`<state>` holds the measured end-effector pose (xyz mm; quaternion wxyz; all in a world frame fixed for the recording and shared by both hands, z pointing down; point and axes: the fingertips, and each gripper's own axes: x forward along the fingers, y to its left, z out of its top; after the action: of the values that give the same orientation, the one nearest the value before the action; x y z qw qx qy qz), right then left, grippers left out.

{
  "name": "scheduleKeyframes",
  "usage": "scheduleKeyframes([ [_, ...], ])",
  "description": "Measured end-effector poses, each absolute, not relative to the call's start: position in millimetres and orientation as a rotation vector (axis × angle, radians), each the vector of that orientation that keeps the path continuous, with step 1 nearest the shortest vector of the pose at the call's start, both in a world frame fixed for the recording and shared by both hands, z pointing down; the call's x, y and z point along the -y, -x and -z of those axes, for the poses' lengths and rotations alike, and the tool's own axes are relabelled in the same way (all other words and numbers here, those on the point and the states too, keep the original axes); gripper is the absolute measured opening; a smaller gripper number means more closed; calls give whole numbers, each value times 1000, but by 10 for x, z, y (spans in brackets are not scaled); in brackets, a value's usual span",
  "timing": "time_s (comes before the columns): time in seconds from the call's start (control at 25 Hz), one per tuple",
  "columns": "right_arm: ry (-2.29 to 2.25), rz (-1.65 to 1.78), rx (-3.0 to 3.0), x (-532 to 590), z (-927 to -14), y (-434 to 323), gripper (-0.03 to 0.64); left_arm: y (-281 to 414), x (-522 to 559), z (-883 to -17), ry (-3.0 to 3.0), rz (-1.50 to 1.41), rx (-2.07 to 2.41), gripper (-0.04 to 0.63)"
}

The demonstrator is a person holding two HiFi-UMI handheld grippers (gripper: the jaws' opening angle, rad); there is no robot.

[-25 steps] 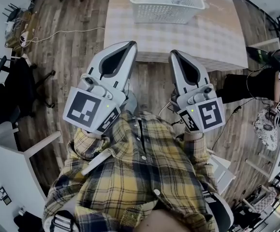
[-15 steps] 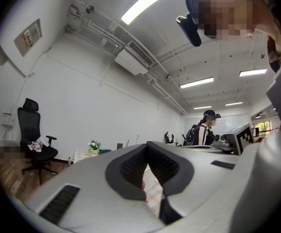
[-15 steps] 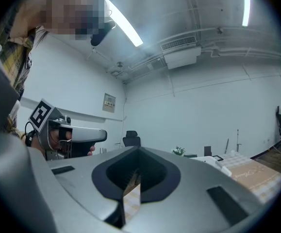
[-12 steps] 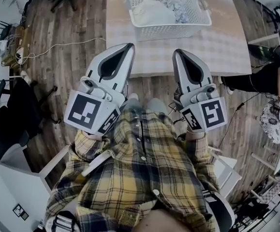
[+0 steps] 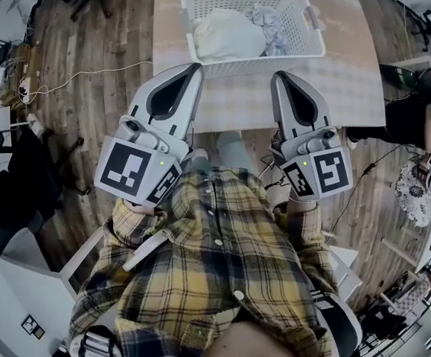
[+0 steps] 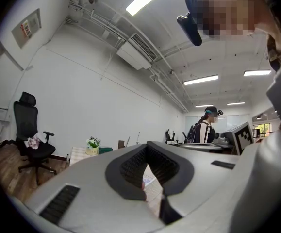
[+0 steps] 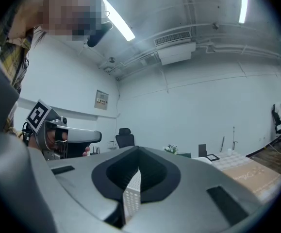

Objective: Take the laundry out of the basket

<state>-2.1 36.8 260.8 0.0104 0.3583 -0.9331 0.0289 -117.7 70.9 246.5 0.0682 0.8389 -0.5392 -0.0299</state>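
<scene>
Holds left claw (image 5: 195,68) and right claw (image 5: 279,77) level, both shut and empty, near white perforated plastic basket (image 5: 237,65) on checked tabletop (image 5: 349,88), likely poised to reach pale crumpled laundry (image 5: 226,34) heaped inside.

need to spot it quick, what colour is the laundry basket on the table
White, with perforated sides: the basket. Head view shows it best.

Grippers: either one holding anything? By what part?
Nothing is held. The left gripper and right gripper are both shut and empty; the laundry lies in the basket.
</scene>
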Motion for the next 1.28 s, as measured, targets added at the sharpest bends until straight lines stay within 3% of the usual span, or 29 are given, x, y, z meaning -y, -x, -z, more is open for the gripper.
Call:
scheduleKeyframes([
  [0.56, -826, -79, 2989, 919, -2449, -155, 17, 939, 427, -2389, -2355, 93, 1833, 23],
  [1.28, -717, -108, 2951, 1402, -2630, 87, 17, 1173, 947, -2641, -2251, -51, 1895, 14],
])
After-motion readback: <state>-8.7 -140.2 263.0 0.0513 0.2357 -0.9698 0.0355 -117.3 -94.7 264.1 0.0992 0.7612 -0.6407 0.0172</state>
